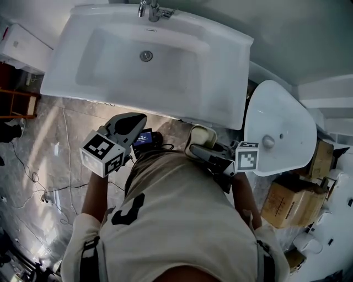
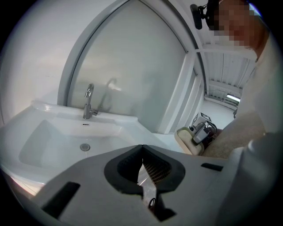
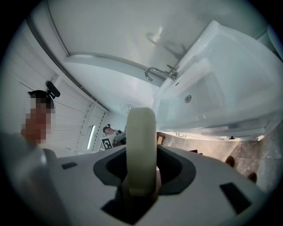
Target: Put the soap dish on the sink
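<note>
The white sink [image 1: 220, 104] with a chrome faucet [image 1: 153, 10] fills the top of the head view. The soap dish [image 1: 201, 136] is cream-coloured and oval. My right gripper [image 1: 197, 147] is shut on it, holding it edge-on below the sink's front right corner. In the right gripper view the soap dish [image 3: 141, 145] stands upright between the jaws, with the sink [image 3: 208, 88] beyond it on the right. My left gripper [image 1: 137, 118] is shut with nothing in it, just under the sink's front edge. In the left gripper view the jaws meet at the tips, and the sink [image 2: 57, 137] and soap dish [image 2: 185, 141] show beyond.
A second white basin [image 1: 278, 129] stands to the right of the sink. Cardboard boxes [image 1: 289, 201] sit below it. A wooden shelf [image 1: 16, 102] and a white unit [image 1: 22, 47] are at the left. Cables [image 1: 44, 190] lie on the marble floor.
</note>
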Tool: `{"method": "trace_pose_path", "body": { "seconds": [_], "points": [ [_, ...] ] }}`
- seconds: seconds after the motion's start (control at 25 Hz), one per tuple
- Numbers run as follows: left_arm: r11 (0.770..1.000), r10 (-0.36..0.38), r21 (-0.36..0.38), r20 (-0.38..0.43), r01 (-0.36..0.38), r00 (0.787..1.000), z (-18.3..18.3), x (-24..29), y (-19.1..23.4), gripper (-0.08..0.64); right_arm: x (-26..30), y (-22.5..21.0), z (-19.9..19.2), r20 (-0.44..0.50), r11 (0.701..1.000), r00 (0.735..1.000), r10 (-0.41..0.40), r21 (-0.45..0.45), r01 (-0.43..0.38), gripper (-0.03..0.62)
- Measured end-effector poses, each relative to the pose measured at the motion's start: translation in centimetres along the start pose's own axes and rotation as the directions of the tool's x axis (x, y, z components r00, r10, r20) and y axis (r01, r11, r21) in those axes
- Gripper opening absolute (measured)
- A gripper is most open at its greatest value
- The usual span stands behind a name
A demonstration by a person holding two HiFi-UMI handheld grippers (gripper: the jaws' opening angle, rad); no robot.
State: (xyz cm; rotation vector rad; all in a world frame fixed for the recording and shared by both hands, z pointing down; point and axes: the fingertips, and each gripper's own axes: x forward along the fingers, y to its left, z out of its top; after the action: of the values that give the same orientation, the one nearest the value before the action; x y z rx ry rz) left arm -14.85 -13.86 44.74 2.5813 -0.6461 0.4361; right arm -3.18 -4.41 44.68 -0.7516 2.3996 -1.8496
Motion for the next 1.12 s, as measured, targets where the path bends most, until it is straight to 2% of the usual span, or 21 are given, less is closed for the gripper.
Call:
{"method": "trace_pose_path", "body": {
  "seconds": [0.2, 0.6, 0.8, 0.96, 1.12],
  "points": [
    [1.0, 0.003, -0.019, 0.018, -0.003, 1.0, 0.4, -0.1, 1.7, 0.018, 1.2, -0.2, 0.9, -0.001, 1.0, 1.0, -0.015, -0.007, 0.015, 0.166],
    [0.999, -0.031, 0.039, -0.013, 0.031, 0.999, 1.4, 2.8, 1.5, 0.018, -0.3, -1.3, 4.0, 0.085, 0.999, 0.996, -0.039, 0.012, 0.038, 0.166],
    [0.997, -0.006, 0.074, -0.025, 0.008, 1.0, 2.5, 5.0, 0.5, 0.018, -1.9, -2.7, 7.0, 0.101, 1.0, 0.995, -0.019, 0.006, 0.019, 0.166],
    [0.999, 0.024, 0.048, -0.001, -0.024, 1.0, 3.4, 6.5, -0.8, 0.018, -4.0, -3.9, 9.6, 0.122, 1.0, 0.993, -0.009, 0.013, 0.007, 0.166],
    [0.999, 0.018, -0.04, 0.022, -0.017, 1.0, 4.5, 8.4, -1.6, 0.018, -5.9, -5.2, 12.7, 0.138, 0.998, 0.99, 0.04, 0.034, -0.045, 0.166]
  ]
}}
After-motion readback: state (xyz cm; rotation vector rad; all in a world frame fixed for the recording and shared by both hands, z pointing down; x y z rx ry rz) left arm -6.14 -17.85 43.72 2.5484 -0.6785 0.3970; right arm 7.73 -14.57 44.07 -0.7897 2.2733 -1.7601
